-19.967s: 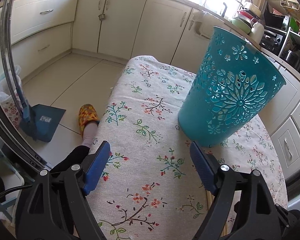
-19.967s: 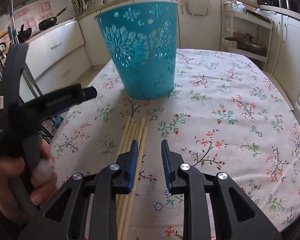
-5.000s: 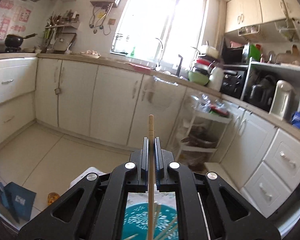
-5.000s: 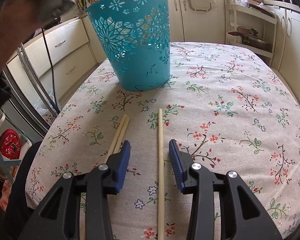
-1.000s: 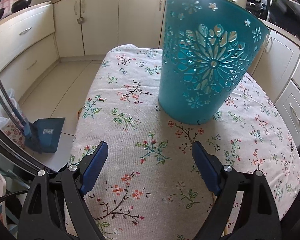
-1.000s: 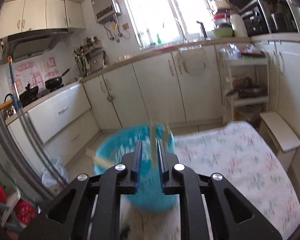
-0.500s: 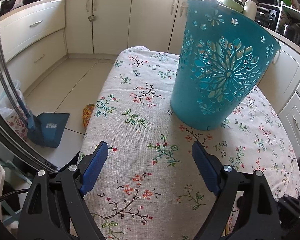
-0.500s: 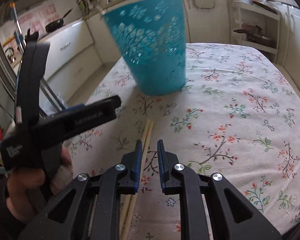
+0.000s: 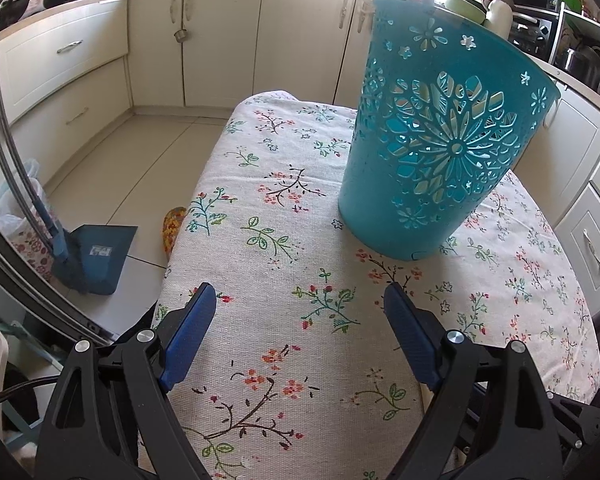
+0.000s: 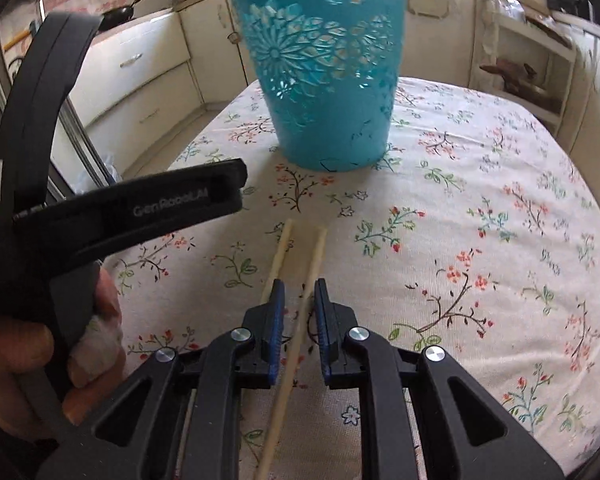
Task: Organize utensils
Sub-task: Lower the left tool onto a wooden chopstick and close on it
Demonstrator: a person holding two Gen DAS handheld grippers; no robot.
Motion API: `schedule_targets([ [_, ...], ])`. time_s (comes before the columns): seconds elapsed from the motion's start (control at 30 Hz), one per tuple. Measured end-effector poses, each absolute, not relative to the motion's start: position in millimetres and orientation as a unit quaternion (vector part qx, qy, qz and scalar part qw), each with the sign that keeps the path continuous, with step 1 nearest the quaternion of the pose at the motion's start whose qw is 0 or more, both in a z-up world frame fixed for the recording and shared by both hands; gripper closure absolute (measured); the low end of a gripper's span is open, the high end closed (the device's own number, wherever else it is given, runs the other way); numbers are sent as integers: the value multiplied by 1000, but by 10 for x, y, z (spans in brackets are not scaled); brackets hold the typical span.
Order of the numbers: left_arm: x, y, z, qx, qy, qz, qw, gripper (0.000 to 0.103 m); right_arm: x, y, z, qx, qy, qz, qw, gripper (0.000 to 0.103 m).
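Observation:
A teal cut-out basket stands upright on the flowered tablecloth; it also shows in the left wrist view. Two wooden chopsticks lie on the cloth in front of it. One chopstick runs between the fingers of my right gripper, whose jaws stand a little apart around it, not pressing it. The other chopstick lies just left of the left finger. My left gripper is wide open and empty, low over the cloth, short of the basket.
The left gripper's body and the hand holding it are close at the left of the right wrist view. Cream cabinets surround the table. A blue dustpan and a slipper lie on the floor left of the table.
My right gripper has come down from above the basket to the cloth and now straddles one chopstick, jaws slightly wider. My left gripper has drifted a little left, still open.

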State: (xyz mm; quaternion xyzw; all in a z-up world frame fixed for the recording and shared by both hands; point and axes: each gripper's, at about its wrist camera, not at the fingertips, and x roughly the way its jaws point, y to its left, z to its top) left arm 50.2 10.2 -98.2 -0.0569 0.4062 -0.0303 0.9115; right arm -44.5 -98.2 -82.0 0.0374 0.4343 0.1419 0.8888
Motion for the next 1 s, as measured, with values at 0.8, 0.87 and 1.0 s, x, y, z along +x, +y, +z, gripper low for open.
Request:
schedule_targets([
  [0.8, 316, -588, -1067, 94, 437, -126, 886, 33, -411, -1622, -900, 113, 441, 104, 884, 97],
  [0.87, 311, -611, -1100, 98, 444, -130, 881, 43, -425, -1635, -895, 117, 442, 107, 883, 97],
  [1.0, 264, -630, -1094, 91, 443, -149, 879, 66, -422, -1661, -898, 123, 442, 111, 881, 97],
])
